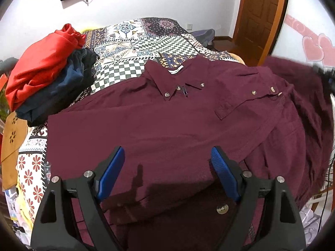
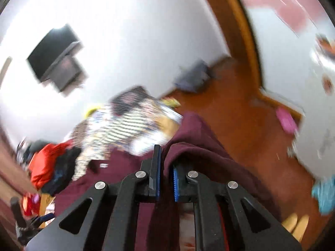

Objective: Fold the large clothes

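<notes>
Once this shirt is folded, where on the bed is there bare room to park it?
The free patch is the patterned bedspread beyond the maroon shirt's collar, toward the white wall, right of the red and navy clothes pile. The near half is crowded: the shirt covers it, one side lifted in the right hand-held gripper.

shirt: maroon button-up cloth shirt (image 1: 167, 121) | bedspread: checkered, floral patchwork bedspread (image 1: 134, 48) | pile: red garment (image 1: 41, 62) over navy garment (image 1: 60, 92)

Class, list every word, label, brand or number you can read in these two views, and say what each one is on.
None can be read.
White neck label inside the maroon shirt collar: dark print, too small to read.
Right wrist view: same label, blurred by motion.
No other text shows.
</notes>
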{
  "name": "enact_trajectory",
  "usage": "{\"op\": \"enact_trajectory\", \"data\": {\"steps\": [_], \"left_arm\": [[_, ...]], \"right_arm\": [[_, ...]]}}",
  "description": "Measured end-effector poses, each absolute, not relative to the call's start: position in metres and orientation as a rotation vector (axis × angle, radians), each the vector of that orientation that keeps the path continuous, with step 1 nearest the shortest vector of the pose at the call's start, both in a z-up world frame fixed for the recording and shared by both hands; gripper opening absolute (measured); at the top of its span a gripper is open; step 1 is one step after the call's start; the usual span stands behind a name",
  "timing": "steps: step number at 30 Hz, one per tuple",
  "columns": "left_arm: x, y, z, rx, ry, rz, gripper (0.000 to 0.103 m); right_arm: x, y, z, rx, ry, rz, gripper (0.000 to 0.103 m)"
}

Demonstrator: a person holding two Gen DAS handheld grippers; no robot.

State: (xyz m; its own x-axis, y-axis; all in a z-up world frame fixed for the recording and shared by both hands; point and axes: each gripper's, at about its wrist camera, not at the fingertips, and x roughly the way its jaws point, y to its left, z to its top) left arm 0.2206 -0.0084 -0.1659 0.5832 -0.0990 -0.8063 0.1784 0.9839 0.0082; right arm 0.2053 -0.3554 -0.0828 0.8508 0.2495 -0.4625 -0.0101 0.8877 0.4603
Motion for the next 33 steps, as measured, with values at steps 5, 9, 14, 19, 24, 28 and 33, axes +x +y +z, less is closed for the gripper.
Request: {"op": "enact_trajectory", "data": {"steps": [5,9,14,19,24,28,33], "left_arm": [[0.215,-0.001,-0.162,0.088,0.911,-0.175,0.084],[0.211,0.009,-0.165,0.060,0.918,-0.184,0.084],[0.208,0.016,-0.170,0.048,0.930,-0.190,0.084],[0.207,0.017,-0.173,0.051,0.935,-0.189,0.084],[0.205,0.009,-0.172,0.060,0.926,-0.201,0.084],[0.202,0.001,-0.169,0.085,0.912,-0.200,0.084],[0.202,-0.002,-0.165,0.085,0.904,-0.202,0.084]], "right_arm": [[0.197,-0.268,-0.064,0.249,0.563,0.339,0.008],[0.194,-0.219,-0.108,0.149,0.726,0.424,0.008],[0.186,-0.210,-0.155,0.139,0.878,0.395,0.009],[0.172,-0.220,-0.139,0.122,0.918,0.377,0.019],[0.156,-0.219,-0.127,0.040,0.908,0.373,0.040],[0.155,-0.230,-0.117,0.038,0.867,0.284,0.049],[0.163,-0.284,-0.115,0.255,0.863,0.160,0.052]]}}
